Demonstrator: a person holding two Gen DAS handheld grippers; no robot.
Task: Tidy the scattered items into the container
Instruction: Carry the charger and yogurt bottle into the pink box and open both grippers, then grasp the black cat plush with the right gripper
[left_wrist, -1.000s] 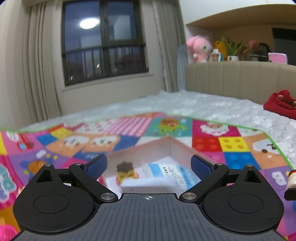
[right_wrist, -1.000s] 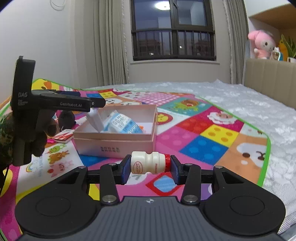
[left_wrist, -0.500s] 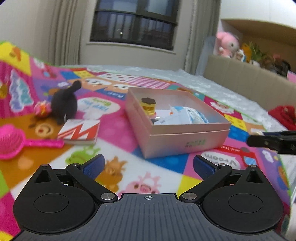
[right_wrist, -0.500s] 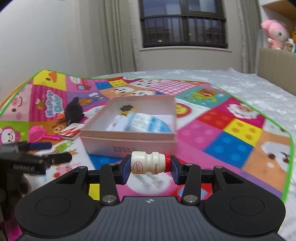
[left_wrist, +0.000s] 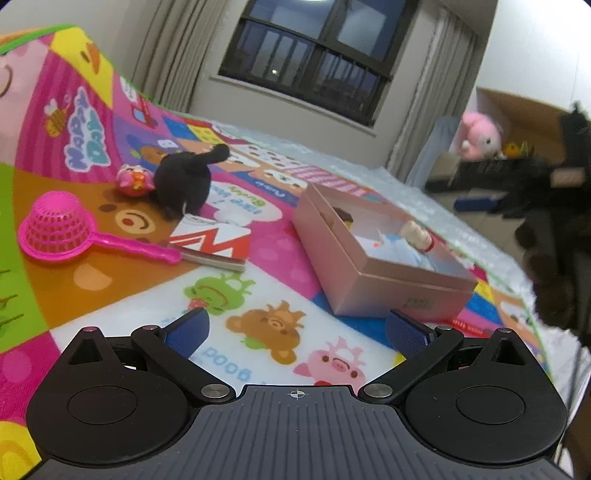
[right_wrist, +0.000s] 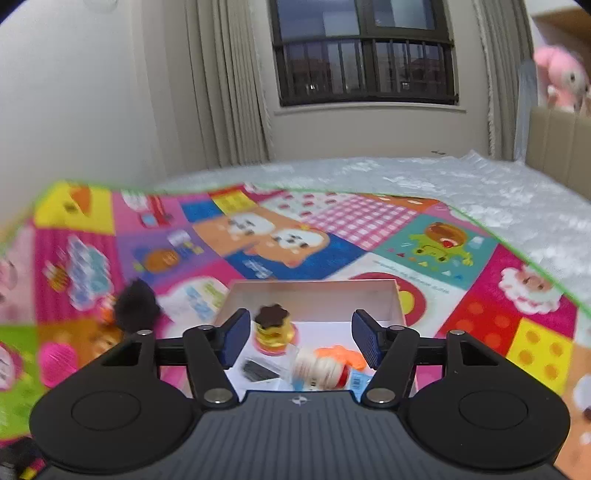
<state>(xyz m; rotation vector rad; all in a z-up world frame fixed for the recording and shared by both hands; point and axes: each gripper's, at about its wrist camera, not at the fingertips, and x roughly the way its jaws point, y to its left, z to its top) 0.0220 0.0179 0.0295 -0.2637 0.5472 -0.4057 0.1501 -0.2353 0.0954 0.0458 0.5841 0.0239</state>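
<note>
A pink open box (left_wrist: 373, 275) sits on the colourful play mat; it also shows in the right wrist view (right_wrist: 314, 291). A small white yogurt bottle with a red cap (right_wrist: 321, 369) lies in the box (left_wrist: 415, 234), beside a burger-shaped toy (right_wrist: 273, 328) and a blue-white packet. My right gripper (right_wrist: 301, 341) is open and empty just above the box. My left gripper (left_wrist: 295, 330) is open and empty over the mat, short of the box. A black plush toy (left_wrist: 184, 177), a pink strainer (left_wrist: 59, 229), a red-white booklet (left_wrist: 212, 243) and a small pink toy (left_wrist: 135, 181) lie left of the box.
The play mat (left_wrist: 258, 332) covers a white quilted bed (right_wrist: 461, 184). The right gripper and the hand holding it show dark and blurred at the right edge of the left wrist view (left_wrist: 546, 206). A window, curtains and a pink plush on a shelf are behind.
My right gripper moved over the box and opened; the yogurt bottle dropped from it into the box. My left gripper swung left and back, now facing the scattered items.
</note>
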